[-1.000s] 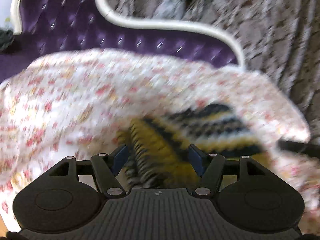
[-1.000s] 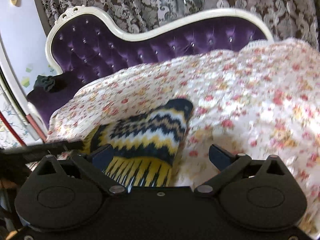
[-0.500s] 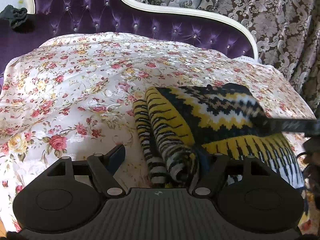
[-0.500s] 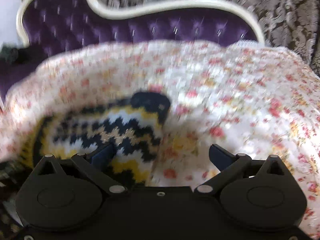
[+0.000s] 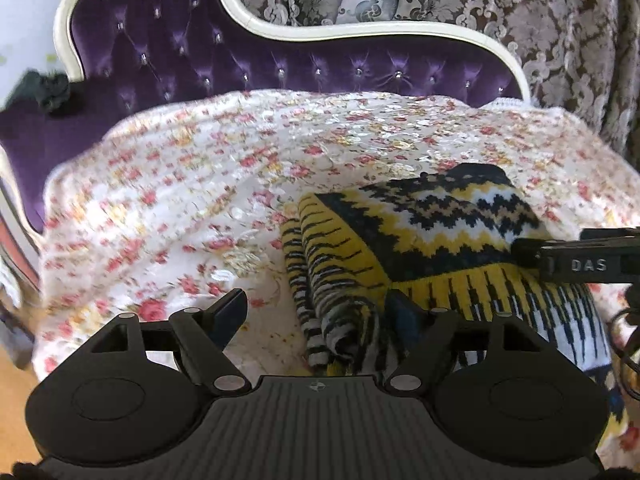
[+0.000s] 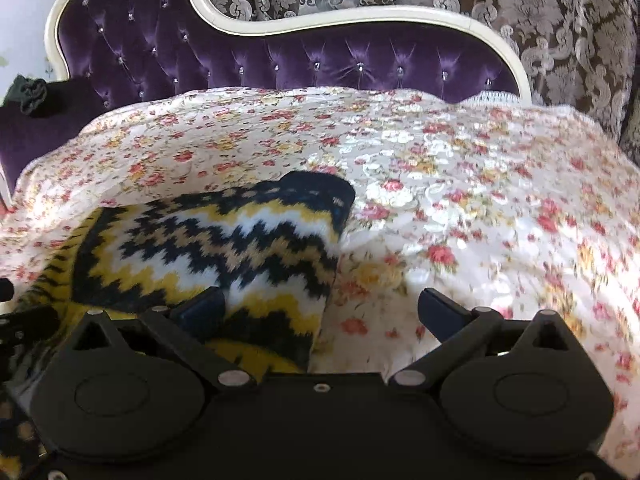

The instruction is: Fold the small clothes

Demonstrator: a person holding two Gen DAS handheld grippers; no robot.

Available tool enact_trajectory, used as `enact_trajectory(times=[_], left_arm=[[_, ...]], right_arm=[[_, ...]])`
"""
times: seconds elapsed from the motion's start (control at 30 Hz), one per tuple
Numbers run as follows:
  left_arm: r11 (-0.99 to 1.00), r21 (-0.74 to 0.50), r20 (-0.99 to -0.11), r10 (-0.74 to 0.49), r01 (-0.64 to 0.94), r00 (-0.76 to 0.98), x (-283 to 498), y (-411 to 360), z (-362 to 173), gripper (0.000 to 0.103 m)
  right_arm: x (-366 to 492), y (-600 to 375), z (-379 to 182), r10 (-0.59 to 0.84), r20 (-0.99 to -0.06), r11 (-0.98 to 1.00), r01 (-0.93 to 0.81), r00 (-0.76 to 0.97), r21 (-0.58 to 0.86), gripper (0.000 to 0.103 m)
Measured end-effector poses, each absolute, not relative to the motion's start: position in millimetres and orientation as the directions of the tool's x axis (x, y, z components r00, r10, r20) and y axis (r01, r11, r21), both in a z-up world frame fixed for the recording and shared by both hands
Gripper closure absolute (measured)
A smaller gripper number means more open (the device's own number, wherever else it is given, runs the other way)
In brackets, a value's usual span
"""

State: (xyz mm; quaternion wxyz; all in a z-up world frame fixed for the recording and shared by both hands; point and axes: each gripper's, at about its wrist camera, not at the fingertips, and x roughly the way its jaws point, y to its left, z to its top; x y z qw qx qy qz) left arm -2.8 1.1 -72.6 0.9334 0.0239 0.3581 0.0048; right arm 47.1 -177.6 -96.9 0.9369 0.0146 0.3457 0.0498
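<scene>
A small knitted sweater (image 5: 420, 236) in yellow, black and white zigzag lies folded on a floral sheet (image 5: 200, 184), its striped sleeve bunched along its left side. My left gripper (image 5: 316, 312) is open at the sweater's near left edge, the sleeve between its fingers. My right gripper (image 6: 320, 308) is open over the sweater's (image 6: 224, 240) right edge, its left finger (image 6: 204, 310) on the knit and its right finger over the sheet (image 6: 460, 208). Part of the right gripper's body (image 5: 580, 266) shows at the right of the left wrist view.
The floral sheet covers a purple tufted sofa with a white curved frame (image 5: 320, 68). A dark crumpled item (image 6: 30, 94) lies on the sofa's left end. Patterned grey-brown curtains (image 6: 560, 20) hang behind.
My left gripper has opened and let go of the sweater, which now lies flat on the sheet. Both grippers have drawn back a little.
</scene>
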Motion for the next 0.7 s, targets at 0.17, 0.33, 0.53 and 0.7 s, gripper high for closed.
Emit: enact_trajectory(times=[0.17,0.33,0.53,0.7], left_arm=[[0.995,0.102,-0.667,0.078,-0.012,0.741,-14,-11,-64,0.028],[0.99,0.139,-0.674,0.115,-0.028,0.73,-23,-17,-57,0.028],[0.997,0.06,-0.682,0.079,-0.052,0.727,-38,-12,-50,0.028],[0.998,0.027,-0.68,0.061,-0.059,0.731,-52,-9,-45,0.028]], right_arm=[[24,-181,-94,0.114,-0.649,0.993,-0.069,0.752,0.095,0.0],[5,-181,-93,0.127,-0.653,0.991,-0.066,0.747,0.118,0.0],[-17,-178,-91,0.141,-0.652,0.989,-0.071,0.745,0.133,0.0],[-40,-177,-83,0.128,-0.643,0.991,-0.07,0.755,0.115,0.0]])
